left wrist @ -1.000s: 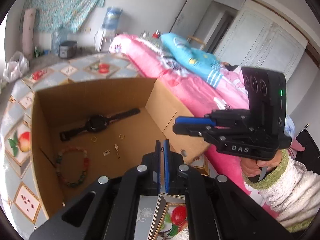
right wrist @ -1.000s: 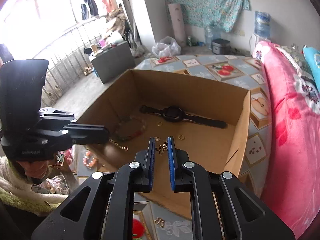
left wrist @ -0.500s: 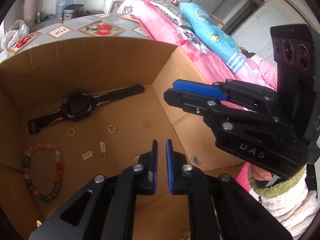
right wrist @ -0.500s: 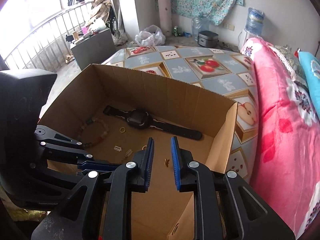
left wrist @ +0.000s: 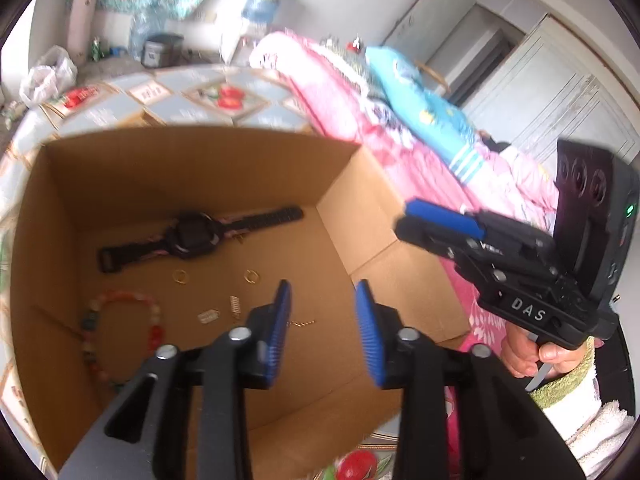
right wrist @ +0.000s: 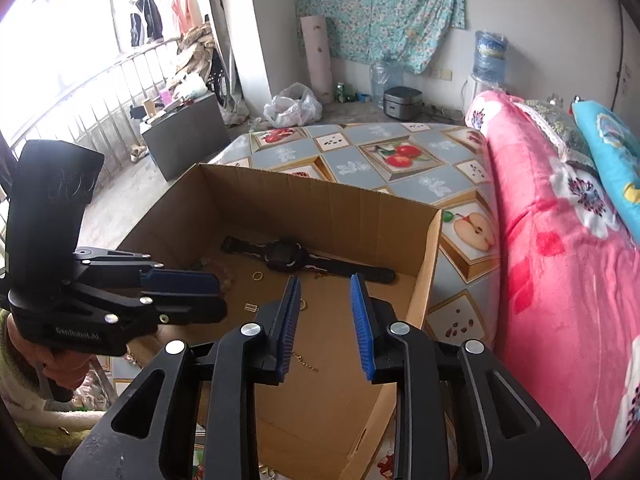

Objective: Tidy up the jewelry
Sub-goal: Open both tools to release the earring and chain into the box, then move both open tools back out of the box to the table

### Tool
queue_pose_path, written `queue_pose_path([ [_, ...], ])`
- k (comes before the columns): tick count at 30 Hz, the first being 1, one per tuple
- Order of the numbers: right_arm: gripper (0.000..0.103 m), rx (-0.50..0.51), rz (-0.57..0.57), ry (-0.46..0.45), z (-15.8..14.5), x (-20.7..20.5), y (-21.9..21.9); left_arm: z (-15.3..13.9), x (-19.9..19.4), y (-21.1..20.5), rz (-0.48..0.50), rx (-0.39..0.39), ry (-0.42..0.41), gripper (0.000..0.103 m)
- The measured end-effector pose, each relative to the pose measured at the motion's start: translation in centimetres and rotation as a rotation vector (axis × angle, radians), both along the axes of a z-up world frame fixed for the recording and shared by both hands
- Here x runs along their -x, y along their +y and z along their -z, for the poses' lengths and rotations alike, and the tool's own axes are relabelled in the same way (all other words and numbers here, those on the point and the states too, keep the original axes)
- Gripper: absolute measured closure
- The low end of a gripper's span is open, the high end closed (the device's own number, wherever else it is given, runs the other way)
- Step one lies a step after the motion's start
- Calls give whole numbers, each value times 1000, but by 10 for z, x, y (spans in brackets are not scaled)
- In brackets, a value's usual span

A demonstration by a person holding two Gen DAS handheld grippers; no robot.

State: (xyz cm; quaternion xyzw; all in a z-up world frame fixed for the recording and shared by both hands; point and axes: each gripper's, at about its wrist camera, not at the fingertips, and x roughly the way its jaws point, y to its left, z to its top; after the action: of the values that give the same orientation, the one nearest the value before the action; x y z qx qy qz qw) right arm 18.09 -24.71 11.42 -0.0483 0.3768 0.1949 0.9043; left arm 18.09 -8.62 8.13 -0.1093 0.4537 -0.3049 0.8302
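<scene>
I hold both grippers above the box (left wrist: 352, 208), tilted down into it, to pick what to sort; my left gripper (left wrist: 323, 334) and right gripper (right wrist: 326, 324) both gape, holding nothing; the watch (left wrist: 192, 236), two rings (left wrist: 181, 277), bracelet (left wrist: 120, 332) and chain (right wrist: 304, 362) lie loose on the box floor.
</scene>
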Motion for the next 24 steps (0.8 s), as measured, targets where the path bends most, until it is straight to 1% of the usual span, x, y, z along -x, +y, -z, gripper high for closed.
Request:
queue_pose_path([
  [2,74,-28,14,-16,-4,14,-4,-8,9,9,-14,9,-37,62],
  [5,70,-80,40,-37,-9,39,-10,-21,31,22,-23,-1,-101,53],
  [8,63,-131,58,-62,-13,65,-17,-32,59,34,-21,-37,-185,41],
  [10,62,-162,75,-76,-13,85,-23,-35,76,39,-15,-68,-216,36],
  [12,61,-182,89,-79,-11,101,-29,-35,92,46,-4,-86,-238,29],
  [13,61,-192,105,-71,-7,110,-33,-34,101,49,0,-100,-245,27],
  [16,61,-199,145,-36,6,128,-40,-27,123,54,20,-132,-246,22],
  [20,61,-211,183,72,39,138,-40,-6,140,52,42,-207,-215,17],
  [23,61,-168,215,137,65,137,-31,19,145,44,32,-268,-162,16],
  [24,59,-138,229,158,74,134,-25,27,145,41,26,-290,-146,16],
])
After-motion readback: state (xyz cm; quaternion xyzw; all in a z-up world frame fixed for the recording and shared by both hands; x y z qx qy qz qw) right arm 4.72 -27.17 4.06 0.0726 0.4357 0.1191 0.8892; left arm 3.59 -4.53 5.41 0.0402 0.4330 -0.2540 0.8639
